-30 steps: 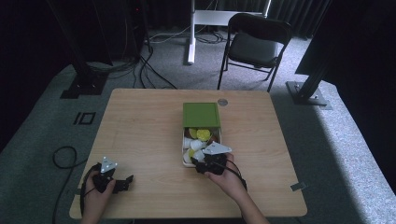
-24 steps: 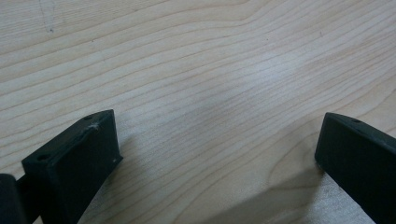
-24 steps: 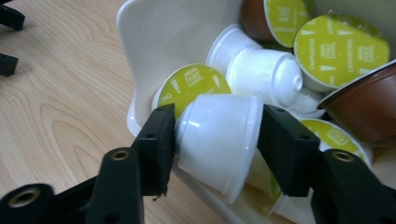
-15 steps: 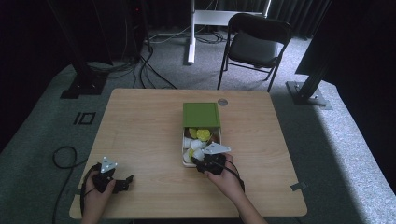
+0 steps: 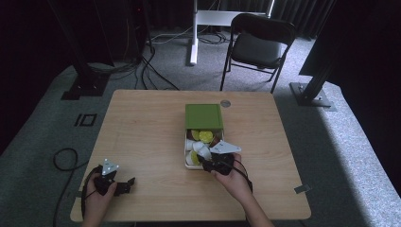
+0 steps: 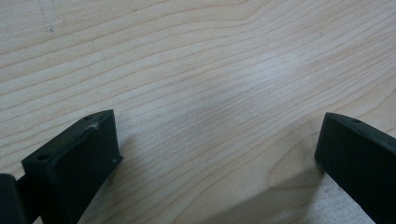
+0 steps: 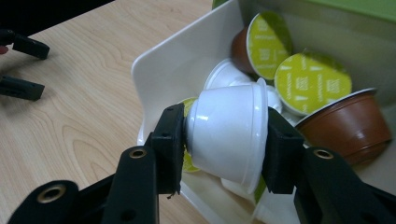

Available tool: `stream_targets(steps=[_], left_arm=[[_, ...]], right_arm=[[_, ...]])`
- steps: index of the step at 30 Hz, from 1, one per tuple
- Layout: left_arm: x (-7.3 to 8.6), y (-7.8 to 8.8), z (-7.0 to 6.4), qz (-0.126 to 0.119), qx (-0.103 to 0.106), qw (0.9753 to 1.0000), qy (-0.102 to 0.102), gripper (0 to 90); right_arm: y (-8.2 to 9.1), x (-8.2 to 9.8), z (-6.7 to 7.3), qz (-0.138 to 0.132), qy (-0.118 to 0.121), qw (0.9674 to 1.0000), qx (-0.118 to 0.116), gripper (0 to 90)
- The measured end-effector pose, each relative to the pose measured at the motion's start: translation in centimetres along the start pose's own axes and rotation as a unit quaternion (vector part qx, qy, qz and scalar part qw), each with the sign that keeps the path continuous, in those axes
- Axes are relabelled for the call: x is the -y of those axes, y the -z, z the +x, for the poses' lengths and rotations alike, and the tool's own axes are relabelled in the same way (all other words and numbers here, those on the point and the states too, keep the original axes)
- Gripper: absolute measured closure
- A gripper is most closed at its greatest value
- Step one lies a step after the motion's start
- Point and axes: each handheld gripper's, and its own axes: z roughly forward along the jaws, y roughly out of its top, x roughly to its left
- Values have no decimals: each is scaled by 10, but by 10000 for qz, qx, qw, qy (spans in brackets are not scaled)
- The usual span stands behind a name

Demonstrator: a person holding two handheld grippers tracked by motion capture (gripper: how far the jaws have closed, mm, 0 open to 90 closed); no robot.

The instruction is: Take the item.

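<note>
Right claw (image 7: 224, 140) of yours now grips the white plastic coffee capsule (image 7: 229, 135), raised slightly above the white open box (image 7: 161, 70); left claw (image 6: 215, 154) rests open on the wooden counter (image 5: 146, 132).

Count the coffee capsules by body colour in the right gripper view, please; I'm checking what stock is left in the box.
White capsules: 2, one held in the right claw, one behind it
Brown capsules: 2
Green-lidded capsule, body hidden: 1
Total: 5 plainly seen; more lie partly hidden beneath.
</note>
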Motion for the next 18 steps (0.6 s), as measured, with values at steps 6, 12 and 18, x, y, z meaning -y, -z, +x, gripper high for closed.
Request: stream_targets(steps=[6, 12, 18], left_arm=[[0, 0, 0, -3, -1, 10000, 3, 7], [0, 0, 0, -2, -3, 10000, -6, 7], [0, 0, 0, -3, -1, 10000, -3, 7]], right_arm=[[11, -9, -4, -438, -33, 9990, 123, 562], [22, -20, -13, -839, -63, 9960, 304, 563], [29, -23, -20, -1034, -75, 9933, 520, 562]])
